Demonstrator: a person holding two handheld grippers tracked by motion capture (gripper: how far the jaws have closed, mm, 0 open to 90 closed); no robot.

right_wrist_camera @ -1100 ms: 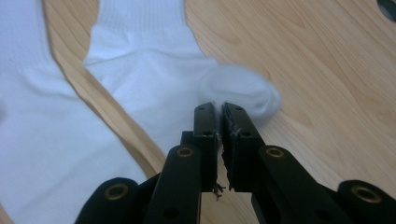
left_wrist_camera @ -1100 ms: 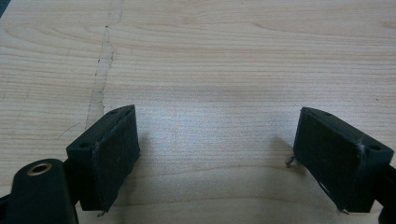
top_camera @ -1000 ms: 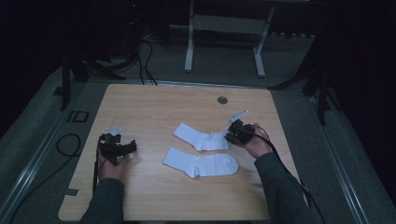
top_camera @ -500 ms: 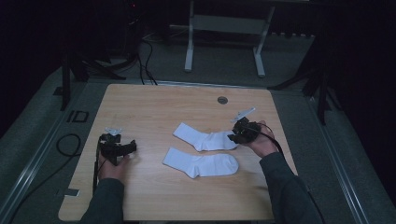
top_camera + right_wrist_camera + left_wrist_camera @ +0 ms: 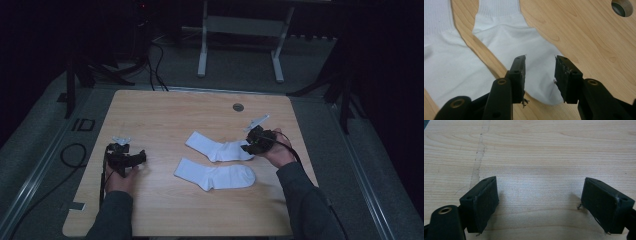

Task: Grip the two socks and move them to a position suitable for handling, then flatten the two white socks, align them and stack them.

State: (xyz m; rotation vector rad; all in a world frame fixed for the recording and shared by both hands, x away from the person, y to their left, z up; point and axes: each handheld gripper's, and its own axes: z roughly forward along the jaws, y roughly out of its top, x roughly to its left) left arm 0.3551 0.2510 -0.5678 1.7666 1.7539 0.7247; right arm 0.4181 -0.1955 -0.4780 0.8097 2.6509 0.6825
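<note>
At the right side of the table [image 5: 150,107], the right gripper [image 5: 252,142] has just been opening its jaws over the toe of the far sock [image 5: 220,149]; a second back they sat nearly closed there, and now they stand apart at a middling gap with the white toe [image 5: 540,75] lying loose between them, pads not pressing on it. To me that reads as a release: the far sock looks set down flat, angled just beyond the near sock [image 5: 215,175], the two close but not overlapping, so pairing or stacking them is not yet done. That right hand [image 5: 277,150] stays low by the table's right edge, gripper aimed leftward along the sock. Over on the left, the left gripper [image 5: 125,159] rests on bare wood, well apart from both socks, jaws spread wide with nothing between them
</note>
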